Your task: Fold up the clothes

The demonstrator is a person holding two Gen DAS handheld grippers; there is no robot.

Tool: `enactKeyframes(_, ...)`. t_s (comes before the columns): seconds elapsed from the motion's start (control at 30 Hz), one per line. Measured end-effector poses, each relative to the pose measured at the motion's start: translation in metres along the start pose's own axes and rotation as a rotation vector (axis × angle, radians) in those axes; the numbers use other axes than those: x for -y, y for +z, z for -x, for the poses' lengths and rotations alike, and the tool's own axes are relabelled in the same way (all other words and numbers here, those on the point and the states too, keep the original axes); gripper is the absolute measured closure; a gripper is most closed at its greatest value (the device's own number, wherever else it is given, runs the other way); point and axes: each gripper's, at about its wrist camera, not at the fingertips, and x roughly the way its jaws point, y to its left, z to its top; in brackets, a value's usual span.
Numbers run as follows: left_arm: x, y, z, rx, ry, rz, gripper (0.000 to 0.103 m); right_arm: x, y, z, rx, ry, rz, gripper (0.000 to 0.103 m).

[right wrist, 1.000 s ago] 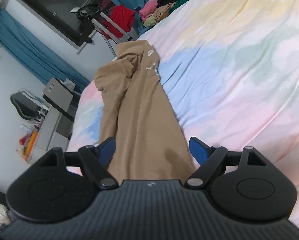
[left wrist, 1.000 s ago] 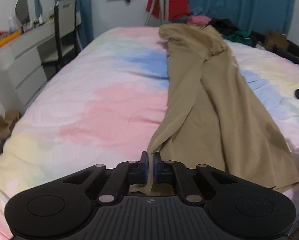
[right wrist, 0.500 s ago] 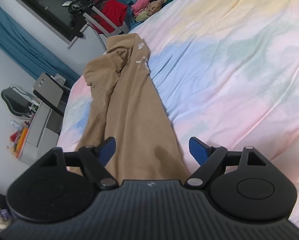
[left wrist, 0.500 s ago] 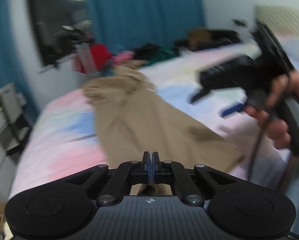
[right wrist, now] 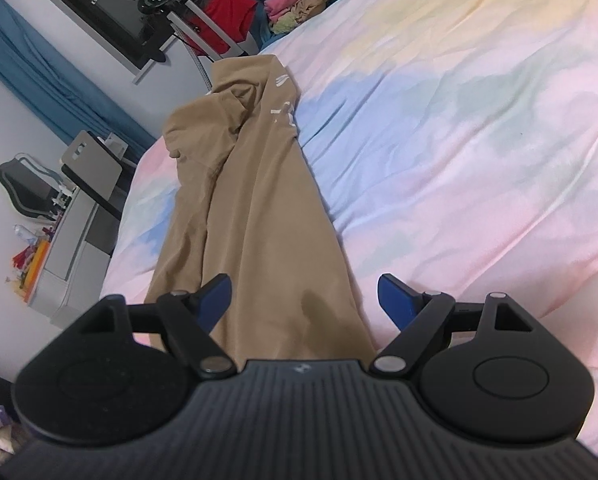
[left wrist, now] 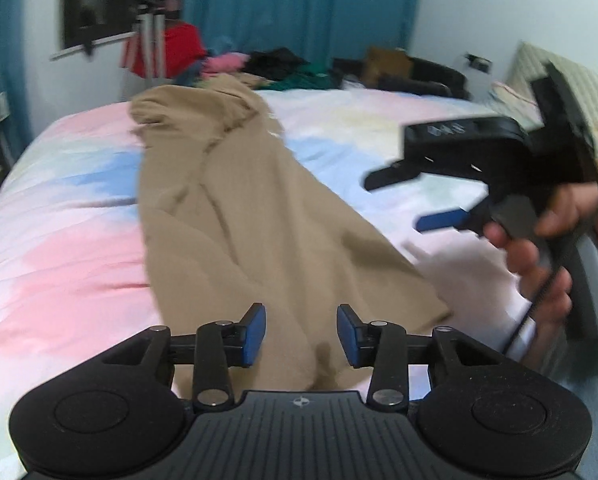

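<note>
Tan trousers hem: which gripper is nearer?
Left. Left gripper straddles the tan trousers at the hem, just opened. Right gripper hovers open beside it, above the bed.

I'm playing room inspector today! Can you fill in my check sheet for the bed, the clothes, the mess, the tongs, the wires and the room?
Surface: bed sheet, pastel patches, rumpled.
Job's things: tan garment, long, lying on the sheet.
Clutter: clothes pile at the far end.
Tongs: left tongs have just been opening, pads clear of the garment below; right tongs wide open, holding nothing.
Cables: black cord beside the hand.
Surroundings: blue curtains, tripod, white desk.
</note>
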Motion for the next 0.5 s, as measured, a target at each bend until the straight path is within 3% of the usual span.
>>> enactKeyframes(0.17, -0.006, -0.002, 0.008, 0.003, 0.057, 0.029, 0.053, -0.002, -0.001, 0.0, 0.0, 0.005, 0.009, 0.02)
enactKeyframes(0.5, 0.011, -0.003, -0.012, -0.064, 0.101, -0.035, 0.046, -0.006, 0.0, 0.0, 0.019, 0.015, 0.025, 0.02)
